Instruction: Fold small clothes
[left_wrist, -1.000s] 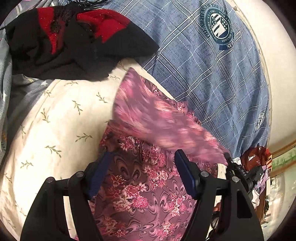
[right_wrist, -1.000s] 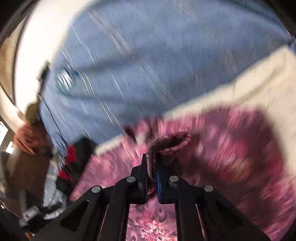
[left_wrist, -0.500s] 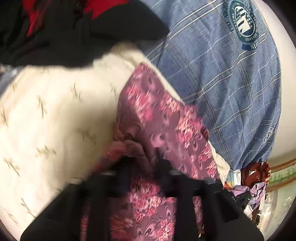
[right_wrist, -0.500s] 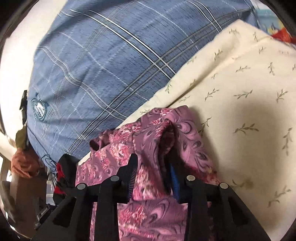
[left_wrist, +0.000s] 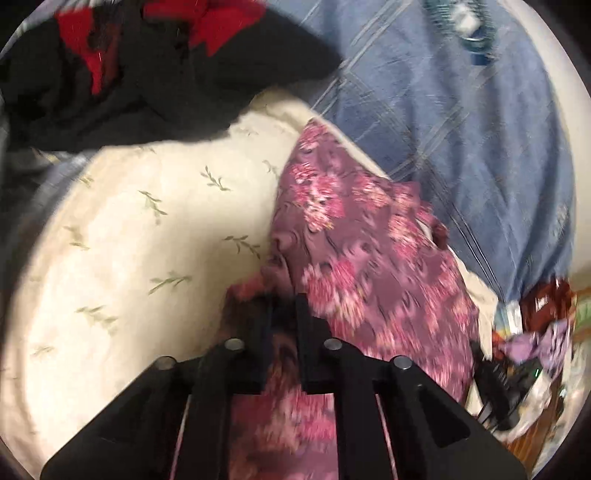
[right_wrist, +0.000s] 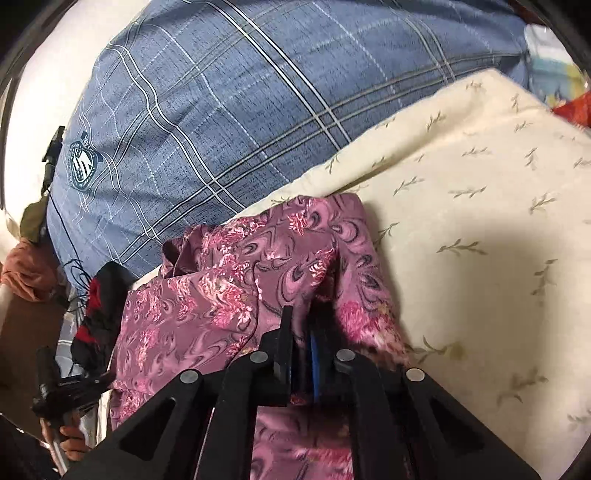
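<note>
A small purple garment with pink flowers (left_wrist: 369, 266) lies folded over on a cream sheet with a leaf print (left_wrist: 140, 236). My left gripper (left_wrist: 282, 302) is shut on the garment's near left edge. In the right wrist view the same garment (right_wrist: 229, 295) lies bunched in front of me, and my right gripper (right_wrist: 303, 317) is shut on a raised fold of it. The other gripper (right_wrist: 62, 387) shows at the lower left of that view.
A black and red garment (left_wrist: 155, 70) lies at the back left on the sheet. A blue plaid pillow with a crest (right_wrist: 229, 110) lies behind the garment. Clutter (left_wrist: 528, 332) sits at the right edge.
My left gripper, open a second ago, has closed on the garment's edge. My right gripper swung the cloth over, loosened, and has closed on a fold again.
</note>
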